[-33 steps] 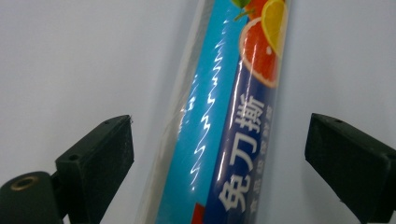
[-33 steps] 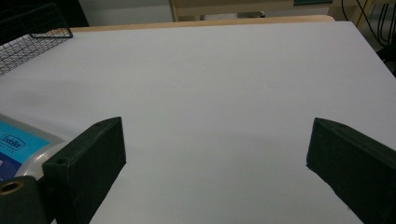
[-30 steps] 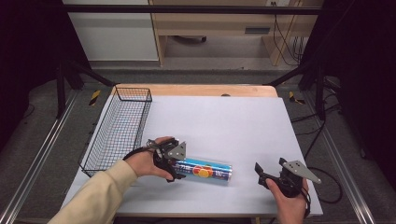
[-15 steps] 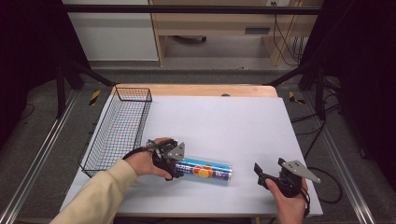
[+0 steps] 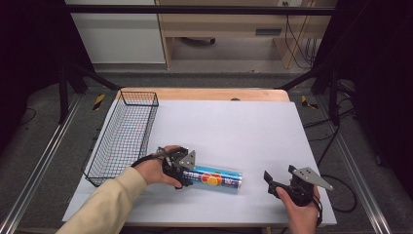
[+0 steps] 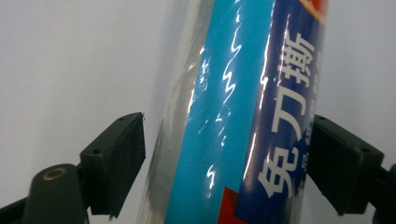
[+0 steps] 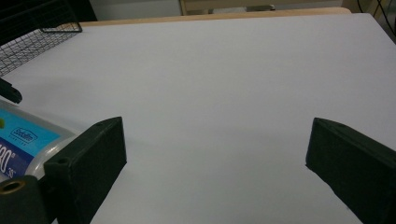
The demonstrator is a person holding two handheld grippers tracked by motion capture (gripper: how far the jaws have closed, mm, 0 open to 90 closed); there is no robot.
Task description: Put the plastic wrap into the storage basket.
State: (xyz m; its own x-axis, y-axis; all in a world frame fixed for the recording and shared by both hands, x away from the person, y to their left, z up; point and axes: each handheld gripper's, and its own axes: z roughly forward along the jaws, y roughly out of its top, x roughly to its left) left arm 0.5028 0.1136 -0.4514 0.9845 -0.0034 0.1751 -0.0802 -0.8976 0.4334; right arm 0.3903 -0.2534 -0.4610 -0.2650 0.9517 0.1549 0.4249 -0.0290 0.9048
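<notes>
Blue roll (image 5: pixel 214 178) lies on the tabletop (image 5: pixel 234 126), between the left gripper (image 5: pixel 181 171) jaws, which have just been closing. Close until both touch, then lift level; right gripper (image 5: pixel 278 182) is spread, empty.

Left claw (image 6: pixel 224 168) jaws have just been closing around the blue-labelled roll (image 6: pixel 243 112); right jaw near the wrap, small gap remaining at the left jaw.

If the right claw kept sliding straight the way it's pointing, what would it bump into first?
Probably nothing soon. The right claw points across bare white table, its jaws wide apart. The blue roll lies off to one side, the wire basket farther off. Depth is hard to judge.
</notes>
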